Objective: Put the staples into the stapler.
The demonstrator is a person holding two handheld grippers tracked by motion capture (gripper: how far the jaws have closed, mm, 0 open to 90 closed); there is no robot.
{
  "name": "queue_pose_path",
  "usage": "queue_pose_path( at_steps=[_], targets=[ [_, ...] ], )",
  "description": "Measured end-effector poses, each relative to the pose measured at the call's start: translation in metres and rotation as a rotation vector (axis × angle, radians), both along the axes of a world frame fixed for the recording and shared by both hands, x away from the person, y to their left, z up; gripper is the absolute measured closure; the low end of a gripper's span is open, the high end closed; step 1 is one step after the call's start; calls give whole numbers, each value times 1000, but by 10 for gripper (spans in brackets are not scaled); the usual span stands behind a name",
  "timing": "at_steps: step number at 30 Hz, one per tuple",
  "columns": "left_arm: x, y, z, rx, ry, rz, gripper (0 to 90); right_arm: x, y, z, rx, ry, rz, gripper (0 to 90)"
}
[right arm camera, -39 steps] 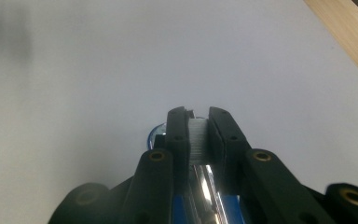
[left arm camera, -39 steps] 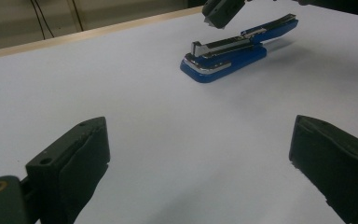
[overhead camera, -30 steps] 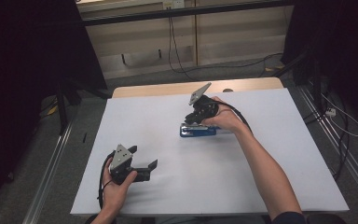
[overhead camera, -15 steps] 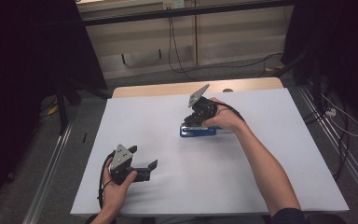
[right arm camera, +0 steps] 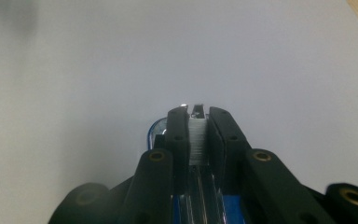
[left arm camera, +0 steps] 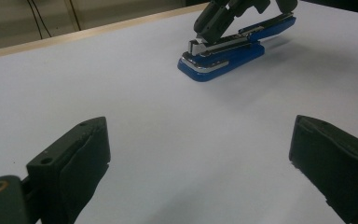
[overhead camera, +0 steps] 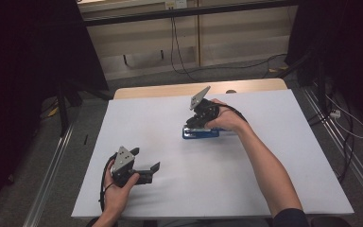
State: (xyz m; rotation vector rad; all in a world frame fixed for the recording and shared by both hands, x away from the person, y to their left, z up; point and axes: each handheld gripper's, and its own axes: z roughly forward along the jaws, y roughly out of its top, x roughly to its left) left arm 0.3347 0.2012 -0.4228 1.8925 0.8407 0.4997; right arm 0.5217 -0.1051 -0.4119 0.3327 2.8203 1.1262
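One blue stapler (overhead camera: 201, 133) lies on the far middle of one white table (overhead camera: 264, 198). The right gripper (overhead camera: 199, 122) pinches the stapler's metal top, its two jaws pressed against either side. The left gripper (overhead camera: 146, 165) rests near the front left, jaws spread wide, holding nothing.

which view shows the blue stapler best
The left gripper view: the stapler lies whole and side-on, its top lifted, the right gripper at its front. The high view shows it small, partly under the hand. The right gripper view shows just a strip of staples between the jaws.
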Motion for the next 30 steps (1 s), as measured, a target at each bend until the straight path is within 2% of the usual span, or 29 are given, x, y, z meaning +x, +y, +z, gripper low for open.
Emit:
queue_pose_path(
  at_steps=[6, 30],
  targets=[
    [0, 0, 0, 1, 0, 0, 53, 1, 2, 0, -13, -11, 23, 795],
    [0, -1, 0, 1, 1, -2, 53, 2, 3, -1, -13, -22, 27, 795]
  ],
)
